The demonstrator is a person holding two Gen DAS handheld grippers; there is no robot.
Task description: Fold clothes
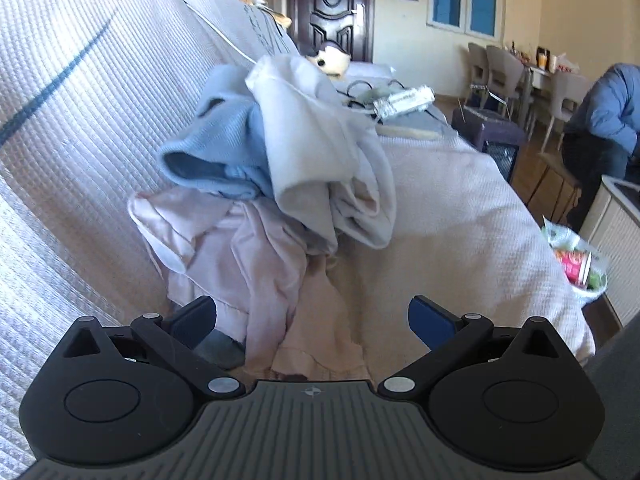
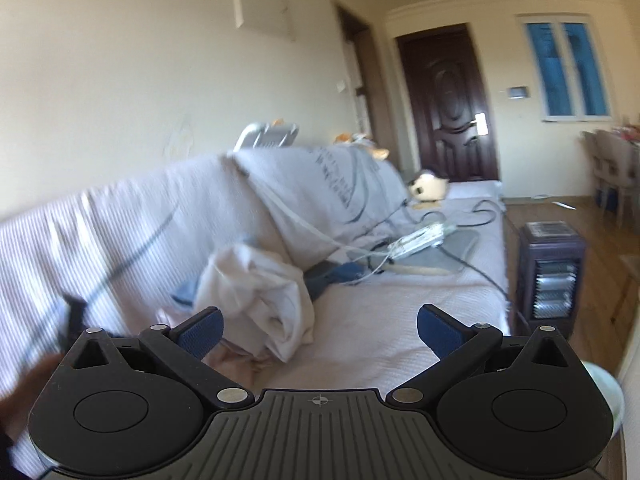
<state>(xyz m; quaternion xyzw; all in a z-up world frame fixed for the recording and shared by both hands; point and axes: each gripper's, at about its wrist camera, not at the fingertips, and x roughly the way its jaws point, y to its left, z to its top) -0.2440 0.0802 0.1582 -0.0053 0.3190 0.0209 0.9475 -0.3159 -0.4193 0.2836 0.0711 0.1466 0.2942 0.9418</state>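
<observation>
Left wrist view, left gripper (image 1: 312, 320): jaws wide apart, nothing between the fingers; it hangs low over the sofa seat, with pale pink cloth lying under the gap.
Pile of clothes (image 1: 272, 184): heaped on the sofa seat against the backrest, just ahead of the left gripper.
Pink garment (image 1: 240, 248): bottom of the pile, crumpled, spreading toward the gripper.
White garment (image 1: 320, 152): on top, draped over the right side of the pile, folds hanging down.
Blue garment (image 1: 216, 144): on the left of the pile, against the backrest, partly under the white one.
Sofa (image 1: 460, 216): covered with a pale ribbed throw; seat bare to the right of the pile.
Far end of the seat: a white bundle with cables (image 1: 404, 100) and a soft toy (image 1: 332, 60).
Person (image 1: 604, 120): in a blue jacket, bent over beyond the sofa's front edge on the right.
Right wrist view, right gripper (image 2: 320, 332): jaws spread wide, holding nothing, above the seat near its front edge; picture blurred.
Clothes in this view: the pile sits left of the right gripper, by the backrest, white garment uppermost.
Heater (image 2: 552, 276): on the floor beside the sofa's front edge.
Door (image 2: 448, 104): dark, in the far wall.
</observation>
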